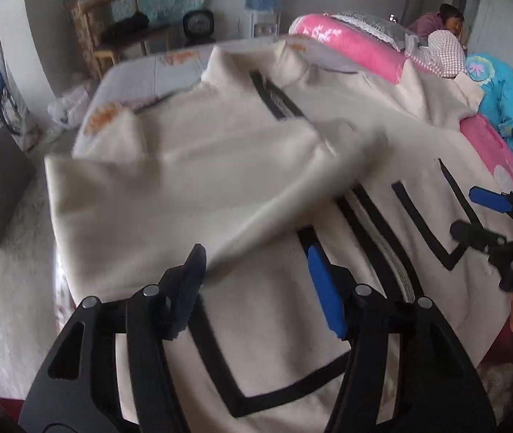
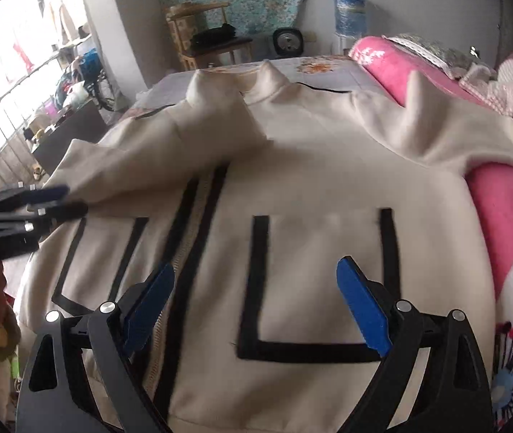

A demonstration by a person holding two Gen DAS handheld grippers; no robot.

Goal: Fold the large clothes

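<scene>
A large cream jacket (image 2: 321, 166) with black trim, a centre zip and two black-outlined pockets lies front up on the bed. Its left sleeve (image 1: 191, 180) is folded across the chest. My left gripper (image 1: 256, 263) is open over the jacket's lower left part, with the sleeve's end between its fingers. It also shows in the right wrist view (image 2: 58, 200) at the jacket's left edge. My right gripper (image 2: 256, 281) is open and empty above the right pocket (image 2: 321, 281). It shows in the left wrist view (image 1: 472, 213) too.
The bed has a pale flowered sheet (image 2: 314, 66). A pink quilt (image 2: 508, 223) lies along its right side, with people (image 1: 508, 108) beyond it. A wooden chair (image 2: 206, 36), a fan (image 2: 287, 41) and a water dispenser (image 2: 350, 14) stand at the far wall.
</scene>
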